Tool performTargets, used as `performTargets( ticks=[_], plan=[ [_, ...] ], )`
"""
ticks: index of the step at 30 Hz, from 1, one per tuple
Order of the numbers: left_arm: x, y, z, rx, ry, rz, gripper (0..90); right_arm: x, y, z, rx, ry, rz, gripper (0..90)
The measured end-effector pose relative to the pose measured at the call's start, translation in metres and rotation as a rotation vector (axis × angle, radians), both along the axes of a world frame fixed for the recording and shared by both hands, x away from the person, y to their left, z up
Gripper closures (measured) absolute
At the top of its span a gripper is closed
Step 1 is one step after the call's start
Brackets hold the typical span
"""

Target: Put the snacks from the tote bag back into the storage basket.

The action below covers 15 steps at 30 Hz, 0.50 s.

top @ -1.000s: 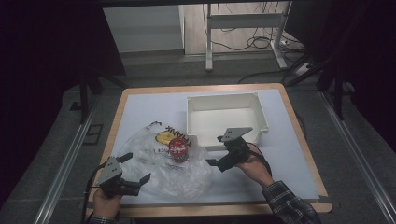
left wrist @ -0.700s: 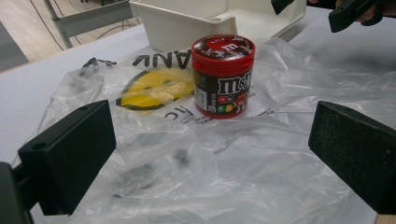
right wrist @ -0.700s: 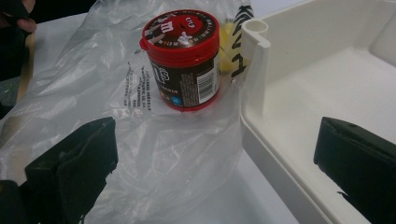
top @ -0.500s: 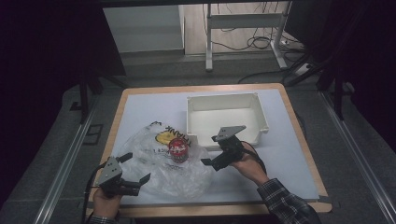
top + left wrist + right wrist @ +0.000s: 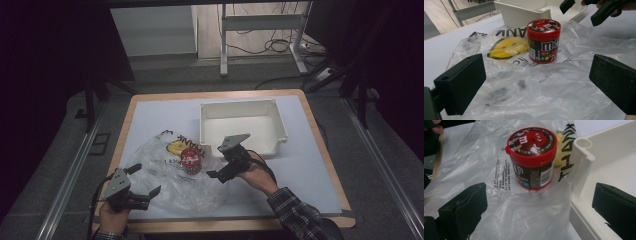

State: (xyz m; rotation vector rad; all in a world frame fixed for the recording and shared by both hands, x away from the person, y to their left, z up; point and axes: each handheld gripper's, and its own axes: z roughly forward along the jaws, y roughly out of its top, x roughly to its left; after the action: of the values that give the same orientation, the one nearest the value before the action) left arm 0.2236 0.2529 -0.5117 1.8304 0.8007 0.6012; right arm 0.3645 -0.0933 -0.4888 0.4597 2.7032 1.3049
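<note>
A brown candy jar with a red lid [image 5: 191,160] stands upright on a clear plastic bag [image 5: 170,187] printed with a yellow smiley. My right gripper [image 5: 220,163] hovers open just right of the jar, between it and the white bin. In the right gripper view the jar [image 5: 532,157] stands ahead between the wide-set jaws, untouched. My left gripper [image 5: 146,180] is open at the bag's near left corner. Its own view shows the jar [image 5: 544,41] farther ahead over crumpled plastic [image 5: 536,87], with the right gripper [image 5: 584,10] behind it.
An empty white bin [image 5: 207,131] sits at the back centre of the table, its corner [image 5: 584,147] close to the jar. Bare tabletop [image 5: 305,175] lies right of the right hand. The table's wooden edge [image 5: 240,225] runs along the front.
The right gripper has moved left and slightly forward, closer to the jar. The left gripper, jar and bag have stayed put.
</note>
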Motion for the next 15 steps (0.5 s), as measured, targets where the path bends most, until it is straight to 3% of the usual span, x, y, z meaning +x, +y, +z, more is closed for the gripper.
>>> performTargets(
  ticks=[6, 15],
  plan=[
    [0.000, 0.000, 0.000, 0.000, 0.000, 0.000, 0.6, 0.001, 0.007, -0.002, -0.025, -0.013, 0.006, 0.1],
    [0.000, 0.000, 0.000, 0.002, 0.001, 0.001, 0.7, 0.005, 0.020, -0.007, -0.061, 0.018, 0.011, 0.1]
  ],
)
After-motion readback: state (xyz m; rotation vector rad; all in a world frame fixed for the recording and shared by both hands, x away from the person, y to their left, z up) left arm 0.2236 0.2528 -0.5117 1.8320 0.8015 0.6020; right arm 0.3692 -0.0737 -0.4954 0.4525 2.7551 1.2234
